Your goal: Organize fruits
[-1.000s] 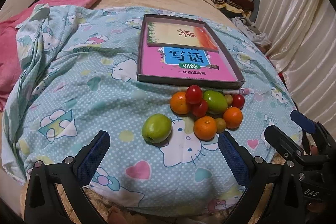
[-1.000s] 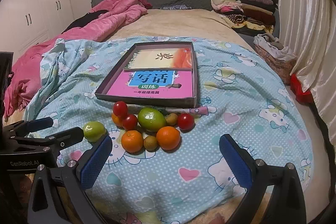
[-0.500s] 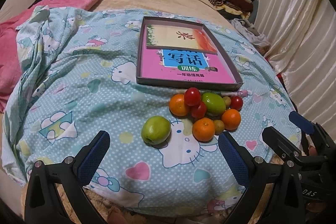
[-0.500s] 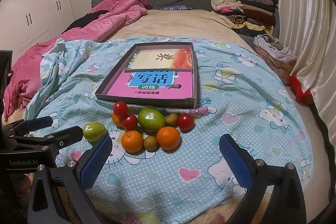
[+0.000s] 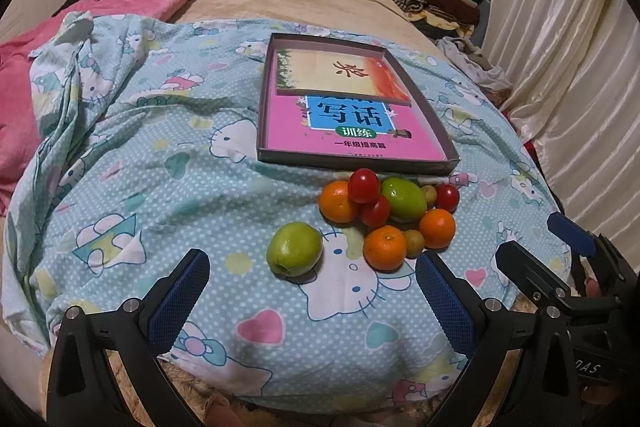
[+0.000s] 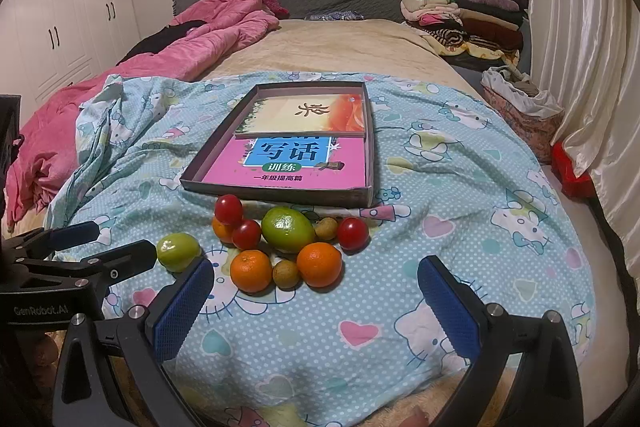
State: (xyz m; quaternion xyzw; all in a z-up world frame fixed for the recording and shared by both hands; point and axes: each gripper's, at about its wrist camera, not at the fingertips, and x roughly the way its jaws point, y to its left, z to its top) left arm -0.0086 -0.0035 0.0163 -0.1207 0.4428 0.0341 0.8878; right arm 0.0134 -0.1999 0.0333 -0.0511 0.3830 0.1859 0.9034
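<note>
Blue rubber pads line the left gripper (image 5: 312,301), and in the left wrist view we see its jaws spread wide and holding nothing, low above the light blue cartoon blanket (image 5: 180,195). A green fruit (image 5: 294,249) lies alone just ahead, between the two fingers in the picture. To its right sits the cluster: oranges (image 5: 385,247), red tomatoes (image 5: 363,185), a bigger green fruit (image 5: 403,199) and small brownish fruits (image 5: 413,242) (we cannot tell their kind). Behind the cluster stands a shallow box (image 5: 352,163) with books inside. The right gripper (image 5: 560,245) shows at the right edge.

In the right wrist view the right gripper (image 6: 316,307) is also spread wide and empty. The cluster lies just ahead of it, near the front wall of the box. The lone green fruit (image 6: 178,251) rests left of the cluster, close by the tips of the left gripper (image 6: 116,245).
</note>
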